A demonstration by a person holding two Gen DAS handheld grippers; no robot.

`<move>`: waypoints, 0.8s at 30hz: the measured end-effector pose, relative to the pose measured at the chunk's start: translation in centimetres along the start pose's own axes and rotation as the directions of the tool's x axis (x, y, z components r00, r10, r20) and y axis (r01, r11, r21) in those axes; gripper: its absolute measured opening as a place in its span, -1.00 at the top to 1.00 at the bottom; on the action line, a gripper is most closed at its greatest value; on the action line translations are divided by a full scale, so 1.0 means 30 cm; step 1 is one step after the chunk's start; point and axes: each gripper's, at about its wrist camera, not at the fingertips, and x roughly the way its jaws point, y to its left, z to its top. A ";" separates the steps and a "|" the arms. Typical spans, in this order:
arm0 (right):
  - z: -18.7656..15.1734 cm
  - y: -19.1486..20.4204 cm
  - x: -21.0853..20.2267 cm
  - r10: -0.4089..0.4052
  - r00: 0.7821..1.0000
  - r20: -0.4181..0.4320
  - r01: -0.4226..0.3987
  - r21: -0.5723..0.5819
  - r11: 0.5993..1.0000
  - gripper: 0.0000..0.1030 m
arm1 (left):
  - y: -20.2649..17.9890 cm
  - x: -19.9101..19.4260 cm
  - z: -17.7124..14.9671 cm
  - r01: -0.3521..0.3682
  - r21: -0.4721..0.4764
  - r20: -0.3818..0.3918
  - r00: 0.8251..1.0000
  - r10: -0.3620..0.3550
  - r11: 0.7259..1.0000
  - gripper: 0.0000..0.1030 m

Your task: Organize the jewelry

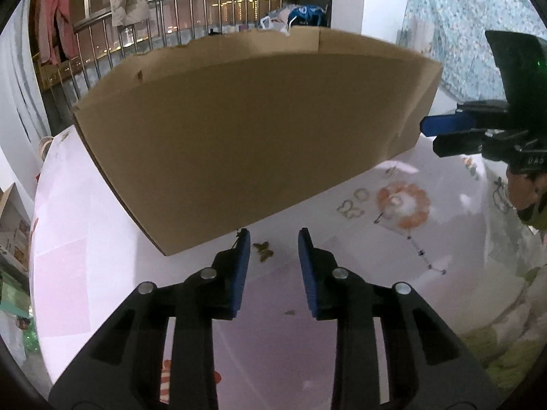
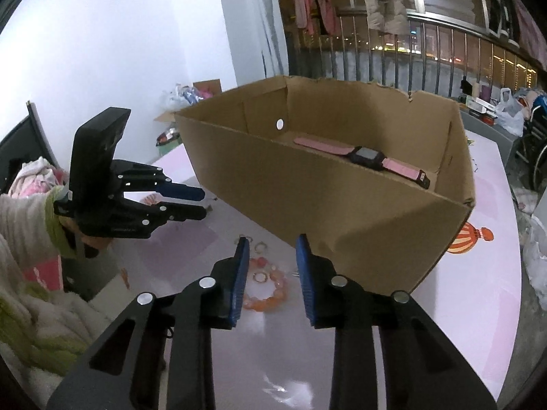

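Note:
My left gripper hovers open over the pale table, and a small gold butterfly-shaped piece lies just beyond its tips. To its right lie several small rings, an orange bead bracelet and a thin beaded chain. My right gripper is open above the orange bracelet, with small rings near its tips; nothing is between its pads. An open cardboard box stands behind the jewelry and holds a pink-strapped watch. Each gripper shows in the other's view: right, left.
The box wall fills the space right behind the left gripper. The table has printed balloon pictures. A person's sleeve in white and green holds the left gripper. A railing with hanging clothes and bags lie beyond the table.

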 end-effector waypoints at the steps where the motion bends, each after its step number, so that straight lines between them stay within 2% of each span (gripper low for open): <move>1: -0.002 -0.004 0.006 0.001 1.000 -0.003 -0.001 0.000 1.000 0.52 | 0.003 0.009 -0.004 -0.007 0.004 -0.009 1.000 0.007 1.000 0.52; 7: -0.015 -0.004 0.023 0.002 1.000 -0.009 -0.002 -0.006 1.000 0.57 | 0.014 0.023 0.009 -0.019 0.006 -0.008 1.000 0.019 1.000 0.53; 12: -0.008 0.003 0.029 0.001 1.000 -0.016 -0.001 -0.005 1.000 0.60 | 0.001 0.021 0.012 -0.015 0.032 -0.006 1.000 0.015 0.999 0.85; 17: -0.009 0.009 0.034 -0.002 1.000 -0.022 0.002 -0.009 1.000 0.60 | 0.014 0.020 0.014 0.012 -0.002 -0.008 1.000 -0.012 1.000 0.88; 24: -0.021 0.013 0.057 -0.007 0.999 -0.049 0.006 -0.015 1.000 0.60 | 0.023 0.008 -0.002 0.008 -0.008 -0.006 1.000 -0.008 1.000 0.88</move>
